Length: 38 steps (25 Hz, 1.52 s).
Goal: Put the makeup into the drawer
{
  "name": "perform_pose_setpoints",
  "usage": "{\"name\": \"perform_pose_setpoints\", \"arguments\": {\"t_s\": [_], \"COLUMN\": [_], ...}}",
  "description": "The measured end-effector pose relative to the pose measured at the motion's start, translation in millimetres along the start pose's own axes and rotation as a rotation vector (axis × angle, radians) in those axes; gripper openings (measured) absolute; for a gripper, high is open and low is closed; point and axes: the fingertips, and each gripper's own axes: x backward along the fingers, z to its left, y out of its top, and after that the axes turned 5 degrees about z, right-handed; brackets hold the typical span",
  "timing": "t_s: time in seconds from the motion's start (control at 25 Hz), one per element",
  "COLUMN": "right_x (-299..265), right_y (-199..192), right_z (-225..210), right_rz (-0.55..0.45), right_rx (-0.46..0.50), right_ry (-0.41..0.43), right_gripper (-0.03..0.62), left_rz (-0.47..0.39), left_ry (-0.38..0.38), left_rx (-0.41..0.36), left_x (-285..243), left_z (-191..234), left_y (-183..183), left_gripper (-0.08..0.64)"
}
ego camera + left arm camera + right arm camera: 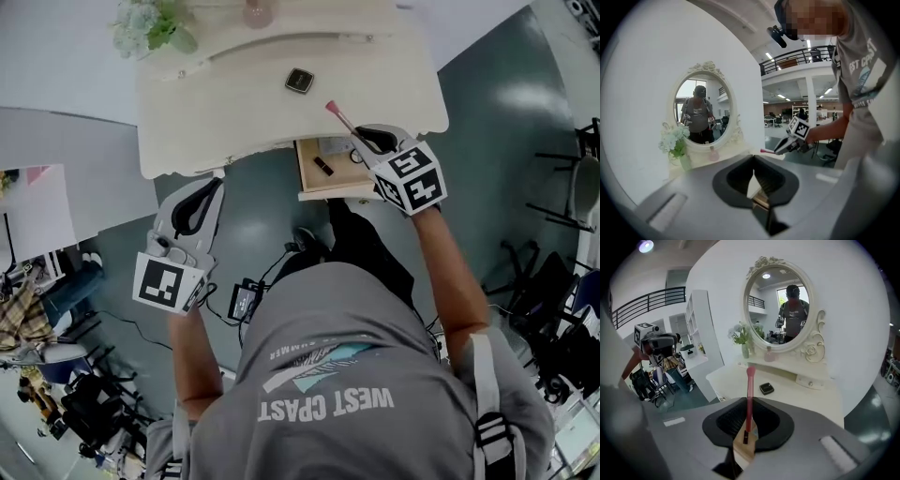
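Clamping right gripper (747, 427) on pink brush (750, 397) just above open drawer (303, 171); holding left gripper (754, 180) closed, empty, left of drawer. Seeing lipstick (323, 166) already inside, compact (299, 81) waiting on counter (225, 94) beyond it.

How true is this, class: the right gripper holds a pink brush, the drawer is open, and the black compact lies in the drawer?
One part is wrong. The black compact lies on the table, not in the drawer, as the head view shows. The right gripper does hold the pink brush, and the drawer is open.
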Motion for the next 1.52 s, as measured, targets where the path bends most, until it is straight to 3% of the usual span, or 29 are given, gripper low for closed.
{"name": "perform_pose_setpoints", "arguments": {"t_s": [0.32,0.8,0.96,1.16,1.52], "right_x": [-10,-60,-75,-90,-109], "right_y": [-70,-170,-194,-218,-239], "right_z": [-28,-49,-55,-65,-67], "right_rz": [0.097,0.274,0.341,0.44,0.604], "right_rx": [-0.055,-0.083,-0.083,-0.062,0.008], "right_ry": [-0.007,0.064,0.085,0.083,0.066], "right_gripper": [0.043,0.043,0.043,0.043,0.044], "left_rz": [0.044,0.146,0.161,0.242,0.247], "left_ry": [-0.082,-0.169,-0.184,-0.203,-0.196], "left_rx": [-0.006,0.022,0.034,0.066,0.121], "left_x": [-39,-90,-102,-111,-111], "left_z": [-24,-37,-39,-35,-18], "left_y": [-3,-28,-29,-44,-61], "left_gripper": [0.003,0.003,0.003,0.003,0.003]}}
